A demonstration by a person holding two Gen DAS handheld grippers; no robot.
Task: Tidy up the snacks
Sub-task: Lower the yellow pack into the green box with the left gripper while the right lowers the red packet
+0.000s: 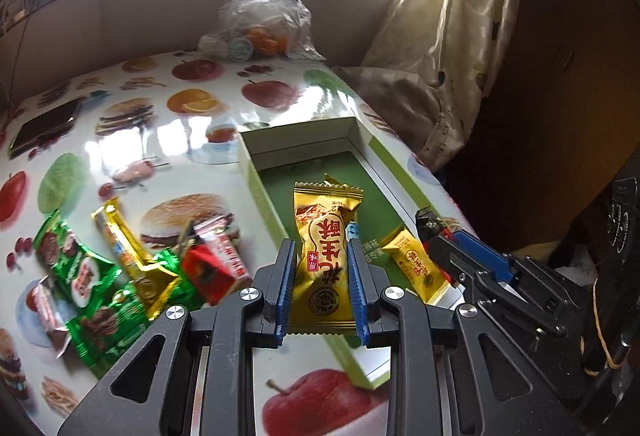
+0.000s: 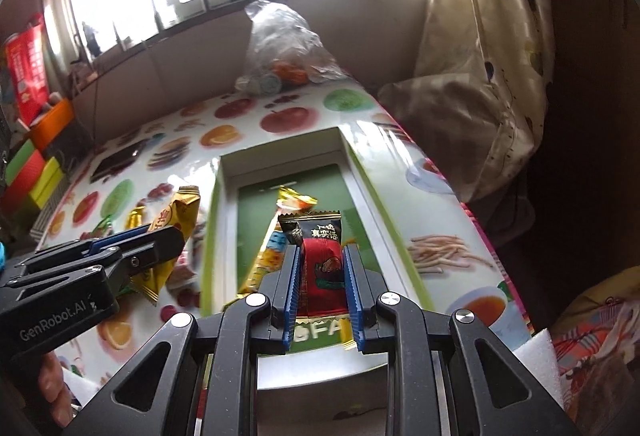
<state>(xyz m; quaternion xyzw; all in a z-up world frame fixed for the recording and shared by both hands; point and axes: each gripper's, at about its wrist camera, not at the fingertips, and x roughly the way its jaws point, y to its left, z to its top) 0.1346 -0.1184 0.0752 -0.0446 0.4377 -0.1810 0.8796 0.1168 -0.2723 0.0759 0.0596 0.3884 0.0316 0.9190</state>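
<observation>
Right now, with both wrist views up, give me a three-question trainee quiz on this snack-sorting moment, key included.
1. True or false: the left gripper is shut on a gold snack packet.
2. What does the right gripper hold? A) a green packet B) a red and black snack packet C) nothing
3. Where do most loose snacks lie relative to the open green-lined box in the left wrist view?

Key
1. True.
2. B.
3. In a snack pile on the fruit-print table, left of the box; only a few packets are inside it.
</observation>
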